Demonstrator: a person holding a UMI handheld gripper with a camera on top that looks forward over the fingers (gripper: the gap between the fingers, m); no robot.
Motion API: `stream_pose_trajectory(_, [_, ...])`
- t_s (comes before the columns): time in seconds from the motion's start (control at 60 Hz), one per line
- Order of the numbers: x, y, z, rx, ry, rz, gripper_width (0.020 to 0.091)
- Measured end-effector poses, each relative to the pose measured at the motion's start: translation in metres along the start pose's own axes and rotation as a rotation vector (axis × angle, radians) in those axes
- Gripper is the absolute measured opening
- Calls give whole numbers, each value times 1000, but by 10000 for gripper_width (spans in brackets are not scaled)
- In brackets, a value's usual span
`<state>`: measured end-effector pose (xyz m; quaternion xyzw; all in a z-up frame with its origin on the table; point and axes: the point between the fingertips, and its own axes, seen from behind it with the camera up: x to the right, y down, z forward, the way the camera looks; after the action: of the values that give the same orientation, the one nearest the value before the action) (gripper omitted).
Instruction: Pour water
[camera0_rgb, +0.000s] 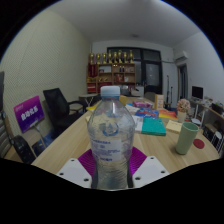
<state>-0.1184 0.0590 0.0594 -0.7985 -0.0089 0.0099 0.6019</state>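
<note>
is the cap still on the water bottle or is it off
On. The water bottle stands upright between the tongs, and its white cap sits on the neck; the green cup waits beside it.

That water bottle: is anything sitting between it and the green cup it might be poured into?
Nothing visible does. The water bottle stands between the gripper fingers, cap on. The green cup stands beyond it, to the side, with only bare table between them. The books lie farther back.
</note>
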Motion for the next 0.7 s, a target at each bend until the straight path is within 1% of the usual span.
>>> stream_pose_trajectory(0.033, [19, -13, 3, 11, 5, 21, 403])
stream_pose_trajectory(0.083, [17, -36, 5, 33, -3, 58, 404])
stream_pose_trajectory(0.117, [35, -55, 9, 55, -34, 110, 404])
stream_pose_trajectory(0.15, [34, -81, 9, 68, -43, 201, 405])
stream_pose_trajectory(0.167, [49, -89, 12, 80, -58, 246, 406])
stream_pose_trajectory(0.183, [47, -103, 10, 89, -51, 300, 406])
stream_pose_trajectory(0.233, [71, -132, 11, 119, -66, 474, 403])
stream_pose_trajectory(0.267, [86, -149, 12, 127, -99, 608, 404])
stream_pose_trajectory(0.283, [98, -148, 22, 134, -127, 679, 403])
stream_pose_trajectory(0.317, [102, -162, 13, 123, -175, 828, 402])
stream_pose_trajectory(0.333, [112, -157, 26, 121, -212, 898, 401])
stream_pose_trajectory(0.35, [110, -164, 16, 104, -233, 972, 400])
stream_pose_trajectory(0.417, [127, -164, 19, 71, -331, 1246, 402])
stream_pose_trajectory(0.433, [113, -171, 6, 70, -335, 1322, 400])
stream_pose_trajectory(0.45, [126, -163, 26, 75, -363, 1373, 402])
stream_pose_trajectory(0.5, [139, -160, 22, 81, -416, 1534, 402])
stream_pose_trajectory(0.55, [149, -153, 21, 81, -452, 1684, 402])
stream_pose_trajectory(0.567, [147, -164, 0, 75, -456, 1739, 403])
stream_pose_trajectory(0.583, [152, -155, 22, 79, -472, 1773, 401])
stream_pose_trajectory(0.667, [163, -147, 19, 93, -513, 1953, 404])
stream_pose_trajectory(0.7, [159, -157, 19, 103, -517, 2013, 405])
